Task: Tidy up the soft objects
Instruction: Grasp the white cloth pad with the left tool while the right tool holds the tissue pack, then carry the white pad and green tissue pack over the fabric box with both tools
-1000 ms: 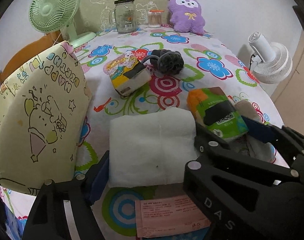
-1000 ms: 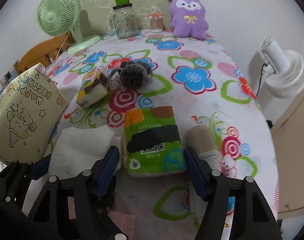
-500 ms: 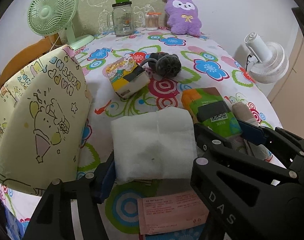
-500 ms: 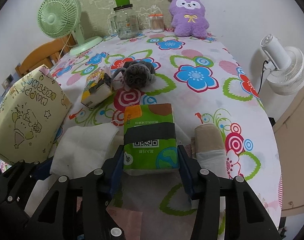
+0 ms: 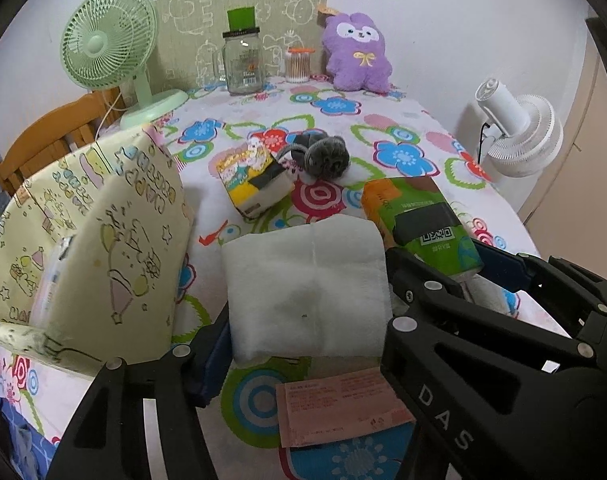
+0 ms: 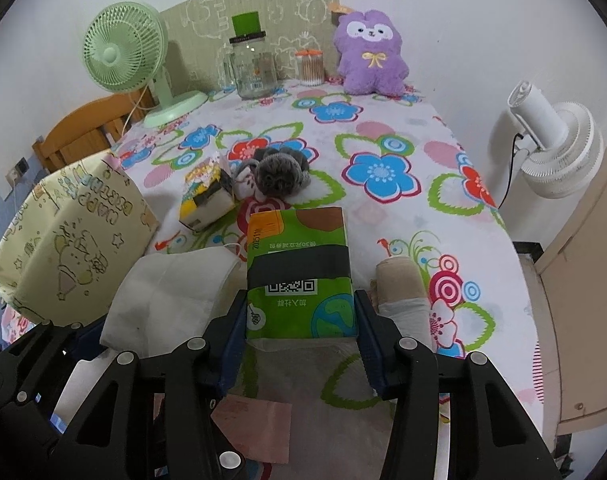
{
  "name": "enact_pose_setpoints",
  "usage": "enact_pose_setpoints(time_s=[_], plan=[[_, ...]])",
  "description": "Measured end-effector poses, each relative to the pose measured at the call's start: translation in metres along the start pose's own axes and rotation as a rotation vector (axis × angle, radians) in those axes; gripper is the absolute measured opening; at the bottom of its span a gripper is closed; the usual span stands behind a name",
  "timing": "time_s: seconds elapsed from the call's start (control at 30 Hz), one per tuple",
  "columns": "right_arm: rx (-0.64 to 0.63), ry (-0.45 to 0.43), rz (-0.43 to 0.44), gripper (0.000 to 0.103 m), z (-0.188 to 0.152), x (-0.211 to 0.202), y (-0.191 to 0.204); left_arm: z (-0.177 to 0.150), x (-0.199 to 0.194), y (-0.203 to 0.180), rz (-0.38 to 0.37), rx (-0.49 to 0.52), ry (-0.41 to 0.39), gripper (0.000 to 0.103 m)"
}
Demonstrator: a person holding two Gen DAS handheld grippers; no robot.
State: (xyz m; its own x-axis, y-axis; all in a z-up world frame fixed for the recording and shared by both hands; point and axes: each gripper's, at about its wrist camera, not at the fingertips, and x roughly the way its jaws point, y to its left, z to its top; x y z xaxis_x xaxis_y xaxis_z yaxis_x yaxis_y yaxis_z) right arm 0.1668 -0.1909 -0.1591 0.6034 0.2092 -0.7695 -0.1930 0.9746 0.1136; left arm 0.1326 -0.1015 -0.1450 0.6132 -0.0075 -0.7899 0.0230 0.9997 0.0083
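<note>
A white folded pad (image 5: 307,272) sits between the fingers of my left gripper (image 5: 307,300), which is shut on its two sides and holds it just above the flowered tablecloth (image 5: 403,160). My right gripper (image 6: 299,312) is shut on the near end of a green tissue pack (image 6: 299,264), blue pads pressed against both sides. The two grippers are side by side, and the green pack (image 5: 419,220) shows to the right of the pad in the left wrist view. A beige rolled cloth (image 6: 399,288) lies just right of the right gripper.
A yellow cartoon gift bag (image 5: 87,232) stands at the left. A small colourful tissue pack (image 5: 255,184) and a grey plush thing (image 5: 327,154) lie mid-table. At the back are a green fan (image 5: 107,44), a glass jar (image 5: 243,64) and a purple plush (image 5: 357,54). A pink slip (image 5: 343,408) lies near.
Both pairs of jaws have narrowed onto their things: the left onto the white pad, the right onto the green tissue pack. Both grippers have risen a little with them.
</note>
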Motion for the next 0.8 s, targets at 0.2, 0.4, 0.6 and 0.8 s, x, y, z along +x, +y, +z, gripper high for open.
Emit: enact_pose_setpoints(time_s=[0.2, 0.4, 0.6, 0.8], plan=[[0.004, -0.040, -0.013, 0.053, 0.004, -0.020, 0.004, 0.004, -0.017, 0.000, -0.010, 0.006, -0.037, 0.067], [0.008, -0.073, -0.021, 0.053, 0.007, -0.038, 0.008, 0.007, -0.034, 0.001, -0.015, 0.011, -0.071, 0.067], [0.009, -0.104, -0.030, 0.053, 0.009, -0.057, 0.012, 0.009, -0.052, 0.001, -0.021, 0.021, -0.102, 0.067], [0.012, -0.130, -0.039, 0.053, 0.010, -0.076, 0.016, 0.011, -0.070, 0.003, -0.026, 0.030, -0.131, 0.067]])
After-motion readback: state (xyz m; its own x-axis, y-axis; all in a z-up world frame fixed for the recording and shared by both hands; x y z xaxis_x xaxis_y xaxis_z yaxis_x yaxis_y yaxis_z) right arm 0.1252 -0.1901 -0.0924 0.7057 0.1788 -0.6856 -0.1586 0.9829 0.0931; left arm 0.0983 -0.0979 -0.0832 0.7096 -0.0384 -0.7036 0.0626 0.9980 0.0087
